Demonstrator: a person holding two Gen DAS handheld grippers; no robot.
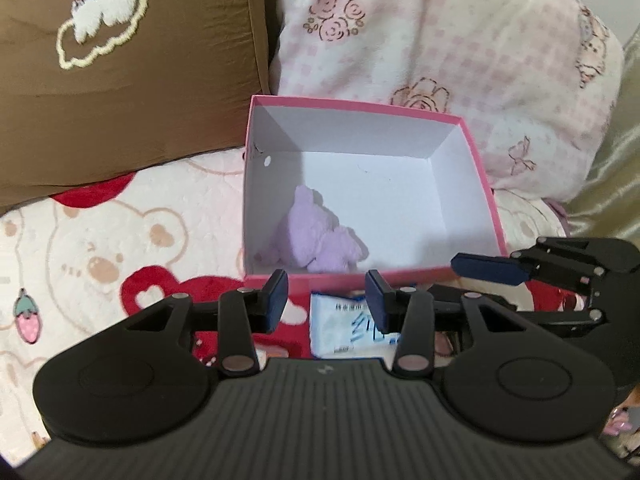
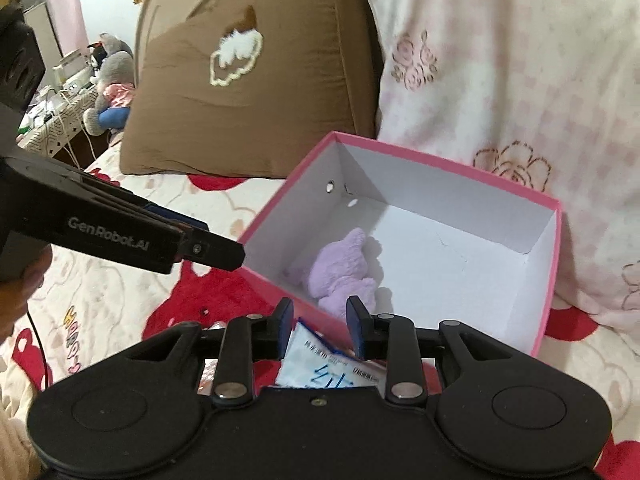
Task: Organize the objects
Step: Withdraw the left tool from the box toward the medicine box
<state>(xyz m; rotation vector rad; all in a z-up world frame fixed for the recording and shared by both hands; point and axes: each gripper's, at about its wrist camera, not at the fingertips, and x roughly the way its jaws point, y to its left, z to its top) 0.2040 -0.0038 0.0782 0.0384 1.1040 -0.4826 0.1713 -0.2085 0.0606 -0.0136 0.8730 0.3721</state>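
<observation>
An open pink box [image 1: 352,132] [image 2: 460,196] with white inside stands on the bed. A purple plush toy [image 1: 316,240] [image 2: 344,276] lies in its near left corner. A white and blue packet [image 1: 348,328] [image 2: 320,368] lies on the bed just in front of the box. My left gripper [image 1: 327,300] [image 2: 236,256] hangs open above the packet with nothing between its pads. My right gripper [image 2: 320,322] [image 1: 464,264] hovers over the same packet, its pads a narrow gap apart and pressing on nothing. Both grippers are at the box's near wall.
A brown cushion [image 1: 120,100] [image 2: 248,112] with a cloud patch leans behind the box on the left. A pink floral pillow [image 1: 440,40] [image 2: 520,60] rises behind it on the right. The bedspread [image 1: 100,248] has bears and red hearts. Plush toys [image 2: 108,68] sit far left.
</observation>
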